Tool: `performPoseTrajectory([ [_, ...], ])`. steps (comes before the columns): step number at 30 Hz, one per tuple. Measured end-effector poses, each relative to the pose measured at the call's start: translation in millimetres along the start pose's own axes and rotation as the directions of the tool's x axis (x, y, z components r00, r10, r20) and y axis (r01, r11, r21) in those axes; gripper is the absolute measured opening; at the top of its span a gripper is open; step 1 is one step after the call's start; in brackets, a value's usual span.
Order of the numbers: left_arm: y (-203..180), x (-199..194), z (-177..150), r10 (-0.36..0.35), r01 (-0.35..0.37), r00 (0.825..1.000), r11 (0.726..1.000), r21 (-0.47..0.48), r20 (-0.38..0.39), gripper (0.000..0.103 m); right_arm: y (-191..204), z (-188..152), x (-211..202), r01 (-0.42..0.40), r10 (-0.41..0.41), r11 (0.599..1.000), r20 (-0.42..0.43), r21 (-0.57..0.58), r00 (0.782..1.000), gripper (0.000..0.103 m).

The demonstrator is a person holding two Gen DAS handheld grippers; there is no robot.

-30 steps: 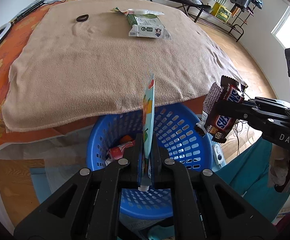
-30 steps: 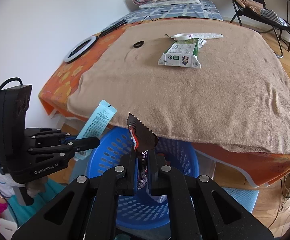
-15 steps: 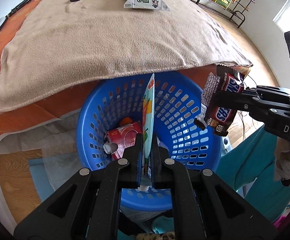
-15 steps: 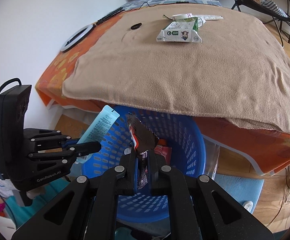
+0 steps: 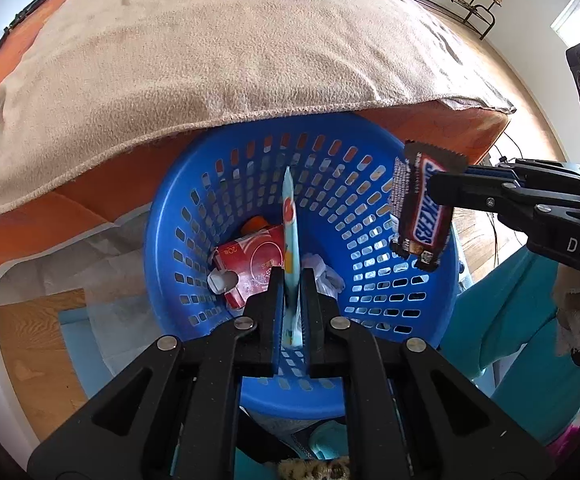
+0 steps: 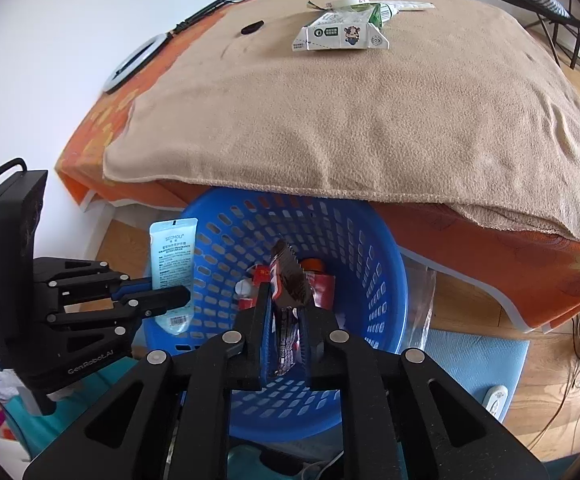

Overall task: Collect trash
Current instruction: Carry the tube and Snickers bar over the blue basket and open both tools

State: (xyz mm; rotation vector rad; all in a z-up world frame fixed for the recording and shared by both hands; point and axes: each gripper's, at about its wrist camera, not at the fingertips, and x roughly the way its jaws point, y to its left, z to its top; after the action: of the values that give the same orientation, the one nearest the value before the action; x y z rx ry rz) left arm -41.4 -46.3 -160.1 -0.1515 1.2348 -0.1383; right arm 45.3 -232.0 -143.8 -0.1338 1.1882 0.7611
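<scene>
Grip one: the left hand-held gripper (image 5: 293,276) is squeezed tight on the bottom end of a flat hand cream tube (image 5: 290,220). The tube stands up thin-edge-on, right above the middle of the blue basket (image 5: 158,216).
Why there: I think it is held over the opening so it can fall straight in.
Grip two: the right hand-held gripper (image 6: 286,312) has a candy bar wrapper (image 6: 288,276) between its jaws. The jaws are opening, but the wrapper has not dropped.
Wrapper spot: it hangs just inside the basket's rim, on the side away from the tube. It points down, so it looks ready to drop.
Both together: the two are side by side over the same basket, each with one piece, and close but not touching.
Basket: it sits on the floor, tucked partly under the edge of the bed (image 6: 369,128). That makes it an easy place to carry things to.
Already in the basket: a red carton (image 5: 250,264) lies at the bottom, with something orange and something white beside it.
Far from the basket: a milk carton (image 6: 339,34) lies flat on the bed's tan blanket, well away. A roll of tape (image 6: 347,0) is just behind it.
Job so far: I think some trash is in, two pieces are about to go in, and the milk carton is left.
</scene>
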Motion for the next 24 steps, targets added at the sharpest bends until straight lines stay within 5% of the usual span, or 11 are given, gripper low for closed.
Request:
performPoseTrajectory([
  [3,1,1,0,0.005,-0.005,1.0,1.0,-0.001,0.0,0.023,-1,0,2,0.005,-0.005,1.0,-0.008,0.005,1.0,0.014],
  [7,2,-2,0,0.005,-0.005,1.0,1.0,-0.006,0.017,0.033,0,1,1,0.001,-0.001,1.0,0.004,0.011,1.0,0.046],
  [13,4,-2,2,0.004,-0.004,1.0,1.0,-0.019,0.013,0.033,0,2,-3,0.017,-0.017,1.0,0.021,0.013,1.0,0.049],
  [17,4,-6,4,0.002,-0.002,1.0,1.0,-0.031,0.024,0.051,-3,3,-5,0.021,-0.022,0.999,0.025,0.029,0.999,0.056],
  [24,8,-14,12,-0.005,0.008,0.999,0.998,-0.059,0.042,0.052,-8,13,-16,0.019,-0.023,0.997,0.05,0.073,0.998,0.059],
])
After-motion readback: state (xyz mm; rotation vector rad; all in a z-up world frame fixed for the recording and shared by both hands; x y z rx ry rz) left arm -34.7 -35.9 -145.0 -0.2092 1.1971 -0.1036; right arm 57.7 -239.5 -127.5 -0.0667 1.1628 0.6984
